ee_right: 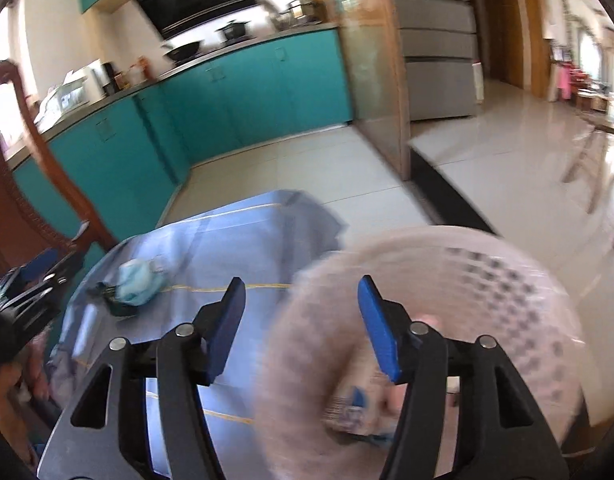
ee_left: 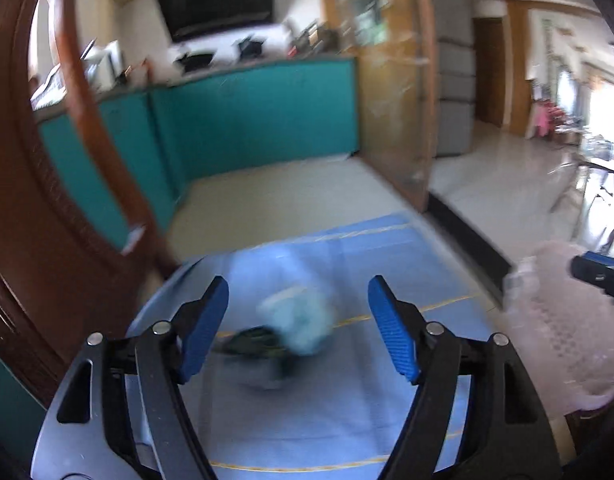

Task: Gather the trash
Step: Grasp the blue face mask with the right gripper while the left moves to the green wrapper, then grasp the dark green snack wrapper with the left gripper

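A crumpled light-blue wrapper [ee_left: 297, 320] lies on a dark green packet [ee_left: 253, 340] on the blue tablecloth [ee_left: 347, 420]. My left gripper [ee_left: 299, 330] is open and hovers just in front of this trash, one finger on each side. The same trash shows in the right wrist view [ee_right: 137, 286]. My right gripper [ee_right: 303, 328] is open over the near rim of a pink perforated basket [ee_right: 487, 280], which holds some blurred printed wrappers [ee_right: 355, 408]. The basket also shows in the left wrist view [ee_left: 555, 328]. Both views are motion-blurred.
A carved brown wooden chair back [ee_left: 79, 200] stands at the table's left. Teal kitchen cabinets [ee_right: 235, 92] line the far wall beyond a tiled floor [ee_right: 307, 168]. A wooden partition [ee_left: 399, 92] and a grey fridge [ee_right: 435, 40] stand further back.
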`<state>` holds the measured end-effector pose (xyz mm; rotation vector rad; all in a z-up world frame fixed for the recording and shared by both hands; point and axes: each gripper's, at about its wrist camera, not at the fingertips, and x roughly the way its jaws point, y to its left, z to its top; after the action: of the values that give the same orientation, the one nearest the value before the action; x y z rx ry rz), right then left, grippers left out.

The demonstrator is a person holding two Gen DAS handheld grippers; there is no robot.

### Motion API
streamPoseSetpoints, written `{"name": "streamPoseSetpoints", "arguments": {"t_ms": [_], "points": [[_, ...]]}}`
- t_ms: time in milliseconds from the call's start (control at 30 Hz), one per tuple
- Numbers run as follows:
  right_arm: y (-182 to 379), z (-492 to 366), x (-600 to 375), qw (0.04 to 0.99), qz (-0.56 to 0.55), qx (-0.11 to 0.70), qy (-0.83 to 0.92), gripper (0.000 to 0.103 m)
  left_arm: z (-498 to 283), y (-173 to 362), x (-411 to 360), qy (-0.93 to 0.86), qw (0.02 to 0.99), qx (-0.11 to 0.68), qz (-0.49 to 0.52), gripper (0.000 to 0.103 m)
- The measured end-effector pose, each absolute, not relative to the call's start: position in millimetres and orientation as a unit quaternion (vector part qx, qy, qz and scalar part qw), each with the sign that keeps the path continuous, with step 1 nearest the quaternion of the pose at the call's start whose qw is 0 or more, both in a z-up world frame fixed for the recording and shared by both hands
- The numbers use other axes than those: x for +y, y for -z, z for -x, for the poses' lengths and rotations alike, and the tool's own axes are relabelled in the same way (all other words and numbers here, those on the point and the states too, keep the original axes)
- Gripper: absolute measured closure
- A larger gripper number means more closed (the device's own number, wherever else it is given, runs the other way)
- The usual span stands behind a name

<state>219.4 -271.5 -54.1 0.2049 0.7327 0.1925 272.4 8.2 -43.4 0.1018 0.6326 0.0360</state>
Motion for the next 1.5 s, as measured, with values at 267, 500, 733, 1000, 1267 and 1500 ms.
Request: {"name": "streamPoseSetpoints", "arguments": {"t_ms": [267, 500, 733, 1000, 1267, 1500], "points": [[75.9, -281.8, -152.1, 0.904, -0.072, 0.381, -0.18, 0.043, -283.0, 66.1, 66.5, -0.079, 0.92, 0.383, 0.013, 0.034], [121.2, -323.4, -88.5, 0.853, -0.111, 0.435, -0.266, 0.04, -258.4, 56.5, 81.9, -0.105, 0.932, 0.345, 0.036, 0.036], [135.0, -320.2, -91.9, 0.82, -0.146, 0.464, -0.301, 0.091, -267.9, 64.9, 85.5, -0.105, 0.926, 0.361, 0.042, 0.033], [94.2, -277.4, -143.4, 0.839, -0.109, 0.456, -0.277, 0.092, -300.0, 93.8, 74.4, -0.067, 0.909, 0.407, 0.064, 0.019], [109.3, -258.1, -161.5, 0.805, -0.098, 0.503, -0.298, 0.092, -310.0, 121.4, 62.2, -0.025, 0.885, 0.456, 0.091, 0.022], [103.3, -247.1, -161.0, 0.816, -0.083, 0.492, -0.291, 0.092, -309.4, 129.5, 52.8, -0.019, 0.878, 0.474, 0.059, 0.056]]}}
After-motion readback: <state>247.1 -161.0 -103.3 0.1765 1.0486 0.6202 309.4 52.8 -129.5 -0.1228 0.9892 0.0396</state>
